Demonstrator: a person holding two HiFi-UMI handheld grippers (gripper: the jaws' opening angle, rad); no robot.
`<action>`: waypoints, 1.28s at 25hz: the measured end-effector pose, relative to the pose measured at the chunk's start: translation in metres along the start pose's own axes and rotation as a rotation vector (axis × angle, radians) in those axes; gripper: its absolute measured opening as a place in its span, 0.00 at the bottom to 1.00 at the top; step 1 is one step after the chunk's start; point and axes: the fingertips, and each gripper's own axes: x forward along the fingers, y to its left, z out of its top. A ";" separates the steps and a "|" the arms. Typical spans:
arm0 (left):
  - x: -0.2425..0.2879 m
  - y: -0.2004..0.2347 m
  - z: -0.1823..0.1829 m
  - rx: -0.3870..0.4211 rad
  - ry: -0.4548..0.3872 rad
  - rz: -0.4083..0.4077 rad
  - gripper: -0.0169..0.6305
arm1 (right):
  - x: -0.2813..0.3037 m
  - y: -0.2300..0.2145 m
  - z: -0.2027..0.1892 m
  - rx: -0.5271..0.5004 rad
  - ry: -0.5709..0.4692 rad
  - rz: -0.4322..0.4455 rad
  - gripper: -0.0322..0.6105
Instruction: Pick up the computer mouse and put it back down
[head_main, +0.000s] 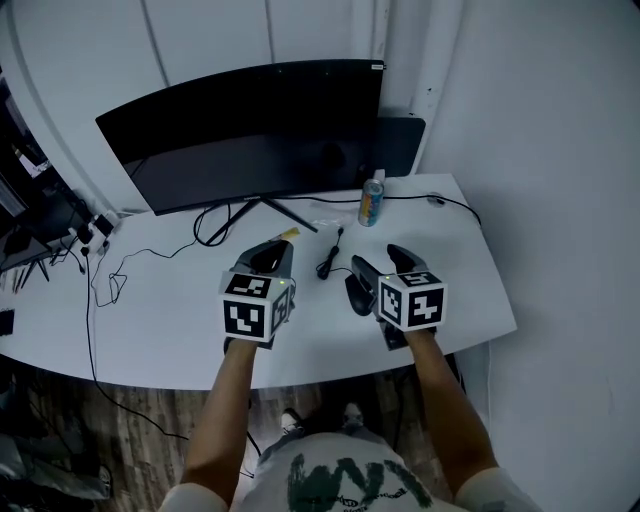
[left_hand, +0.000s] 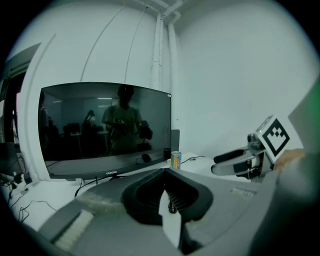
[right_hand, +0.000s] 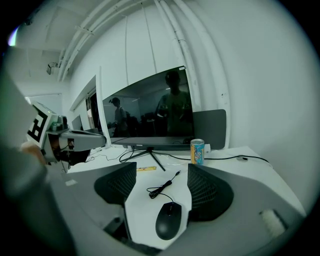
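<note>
A black wired computer mouse (right_hand: 168, 221) lies on the white desk (right_hand: 235, 165), its cable (right_hand: 162, 187) coiled just beyond it. My right gripper (right_hand: 162, 166) is open, its jaws standing wide on either side of the mouse and apart from it. In the head view the mouse (head_main: 354, 298) peeks out beside the right gripper (head_main: 381, 264). My left gripper (left_hand: 166, 172) is shut on nothing, its tips meeting over the desk. In the head view it (head_main: 272, 250) hovers to the left of the cable (head_main: 330, 262).
A curved monitor (head_main: 250, 130) on a splayed stand fills the back of the desk. A colourful can (head_main: 371, 203) stands right of the stand, and a small yellow strip (head_main: 287, 234) lies near it. Loose cables (head_main: 110, 275) trail off the desk's left side.
</note>
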 end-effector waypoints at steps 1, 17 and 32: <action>0.001 0.001 -0.002 -0.001 0.002 -0.005 0.03 | 0.001 0.000 -0.003 0.001 0.007 -0.006 0.53; 0.018 0.000 -0.029 -0.021 0.042 -0.036 0.03 | 0.032 -0.015 -0.065 0.017 0.176 -0.038 0.56; 0.033 0.010 -0.061 -0.044 0.103 -0.038 0.03 | 0.069 -0.028 -0.129 0.047 0.335 -0.055 0.60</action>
